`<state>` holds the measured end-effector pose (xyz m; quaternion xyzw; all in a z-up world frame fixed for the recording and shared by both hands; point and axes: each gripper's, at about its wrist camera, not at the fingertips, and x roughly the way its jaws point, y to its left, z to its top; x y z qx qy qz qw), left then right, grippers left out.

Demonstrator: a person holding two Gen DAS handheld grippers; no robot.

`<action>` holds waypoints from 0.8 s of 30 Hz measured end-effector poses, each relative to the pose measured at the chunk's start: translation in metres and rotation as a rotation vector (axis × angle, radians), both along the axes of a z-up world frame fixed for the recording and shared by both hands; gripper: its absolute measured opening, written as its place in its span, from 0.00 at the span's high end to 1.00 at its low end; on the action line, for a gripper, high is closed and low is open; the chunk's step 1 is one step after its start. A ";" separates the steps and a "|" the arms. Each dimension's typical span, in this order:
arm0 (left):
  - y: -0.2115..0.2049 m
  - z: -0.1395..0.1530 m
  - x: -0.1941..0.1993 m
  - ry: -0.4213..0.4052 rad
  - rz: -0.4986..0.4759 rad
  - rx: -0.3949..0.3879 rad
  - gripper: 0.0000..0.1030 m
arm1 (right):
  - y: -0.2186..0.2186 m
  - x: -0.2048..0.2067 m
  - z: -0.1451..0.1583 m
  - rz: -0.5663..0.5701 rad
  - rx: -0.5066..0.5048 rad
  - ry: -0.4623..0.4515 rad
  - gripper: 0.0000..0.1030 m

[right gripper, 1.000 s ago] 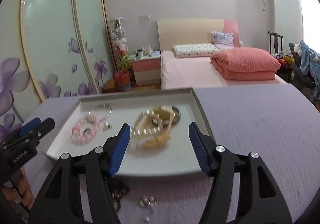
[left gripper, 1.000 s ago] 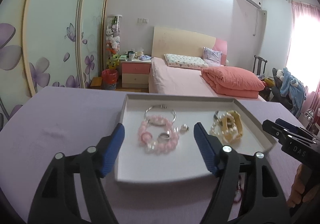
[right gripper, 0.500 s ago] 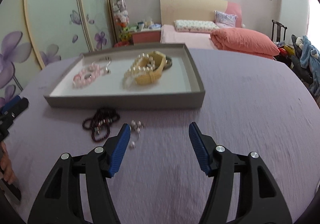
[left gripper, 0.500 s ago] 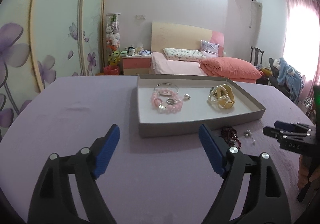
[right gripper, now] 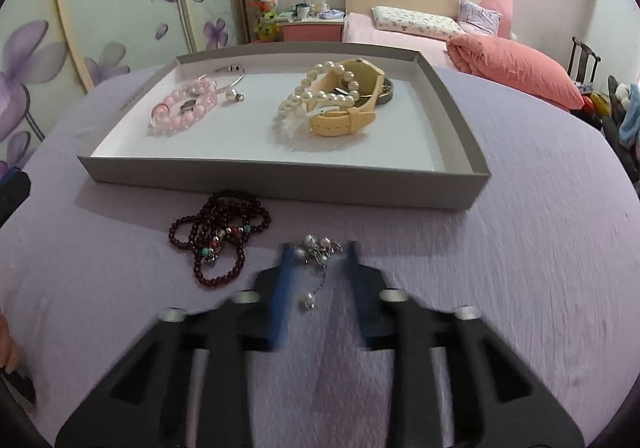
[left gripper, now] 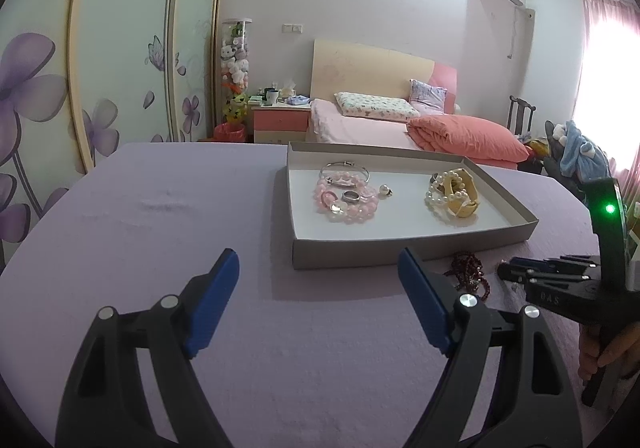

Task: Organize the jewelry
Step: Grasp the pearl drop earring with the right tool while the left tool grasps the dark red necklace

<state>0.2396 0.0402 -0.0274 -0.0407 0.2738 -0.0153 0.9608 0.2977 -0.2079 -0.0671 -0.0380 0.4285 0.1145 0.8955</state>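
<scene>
The silver pearl earring (right gripper: 316,250) on the purple cloth (right gripper: 520,268) is straddled by the right gripper (right gripper: 316,248), fingers partly closed but not yet gripping, so its dangling chain could be missed.

Pink bed (left gripper: 372,126) — floral wardrobe (left gripper: 48,88) beside.

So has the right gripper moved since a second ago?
Yes. The right gripper has pulled back from over the tray and dropped to the cloth in front of it, its fingers now narrowed around the pearl earring.
</scene>
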 end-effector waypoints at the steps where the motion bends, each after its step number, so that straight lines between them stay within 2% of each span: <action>1: 0.000 0.000 0.000 0.000 -0.001 0.002 0.22 | -0.002 0.001 0.001 -0.007 -0.003 -0.001 0.89; 2: -0.001 0.000 -0.001 -0.001 -0.001 0.004 0.22 | -0.005 -0.001 0.001 -0.018 0.002 0.002 0.94; 11: -0.026 -0.001 0.005 0.028 -0.086 0.007 0.22 | -0.059 -0.030 0.002 -0.148 0.079 0.019 0.94; 15: -0.054 -0.006 0.018 0.092 -0.167 0.003 0.19 | -0.073 -0.046 0.001 -0.173 0.102 0.022 0.94; 18: -0.082 -0.013 0.031 0.150 -0.225 0.030 0.19 | -0.081 -0.055 0.002 -0.186 0.127 0.028 0.94; 24: -0.125 -0.029 0.058 0.246 -0.262 0.095 0.19 | -0.087 -0.060 0.002 -0.194 0.157 0.029 0.94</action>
